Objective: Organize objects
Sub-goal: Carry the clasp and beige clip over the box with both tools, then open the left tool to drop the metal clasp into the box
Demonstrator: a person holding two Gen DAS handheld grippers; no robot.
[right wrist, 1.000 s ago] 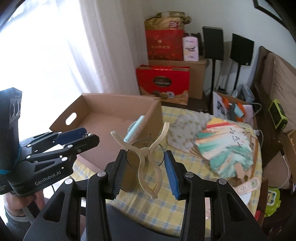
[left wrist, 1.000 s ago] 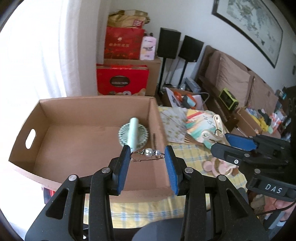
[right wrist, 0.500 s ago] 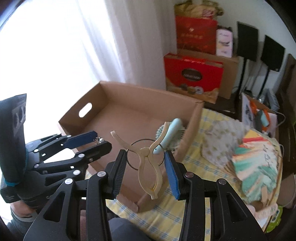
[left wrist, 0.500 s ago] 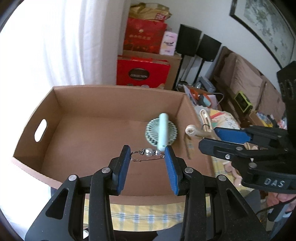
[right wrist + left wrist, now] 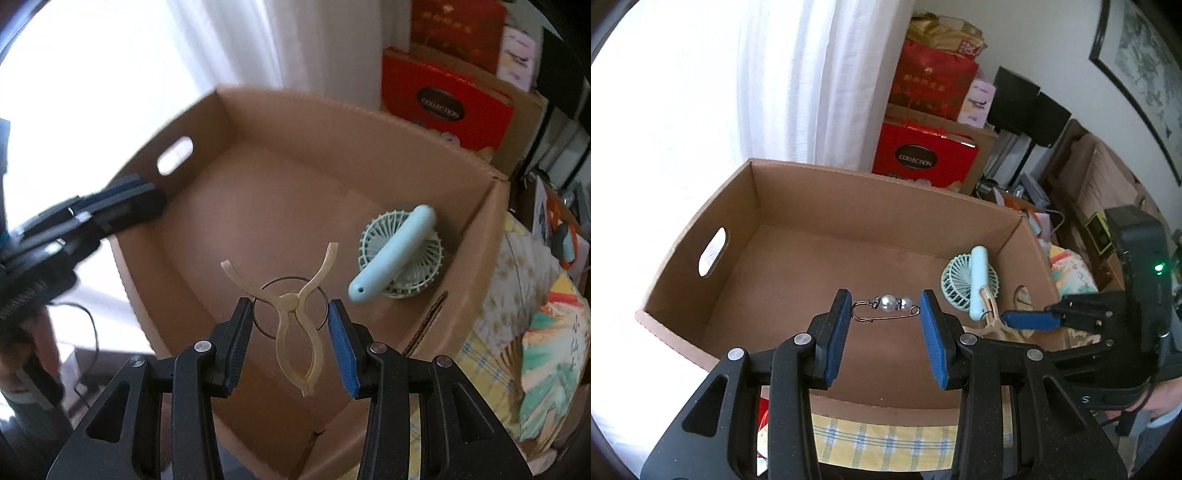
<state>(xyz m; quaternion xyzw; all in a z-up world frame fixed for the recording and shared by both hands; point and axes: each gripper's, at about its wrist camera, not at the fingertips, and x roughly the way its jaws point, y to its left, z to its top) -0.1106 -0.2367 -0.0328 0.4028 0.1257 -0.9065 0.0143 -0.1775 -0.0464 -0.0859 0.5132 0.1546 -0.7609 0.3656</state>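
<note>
Both grippers have swung in over the cardboard box [image 5: 849, 206]. Left gripper [image 5: 885, 314] pinches a pearl safety pin [image 5: 886, 306] above the box floor; right gripper [image 5: 290, 317] clamps a beige clothespin [image 5: 295, 321] by its wire ring. Inside the box's right corner lies a mint handheld fan [image 5: 400, 254].

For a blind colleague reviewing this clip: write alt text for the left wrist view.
The left gripper holds a pearl safety pin end to end between its blue pads, above an open cardboard box. A mint handheld fan lies in the box's far right corner, and the right gripper reaches in from the right with a cream clip.
</note>
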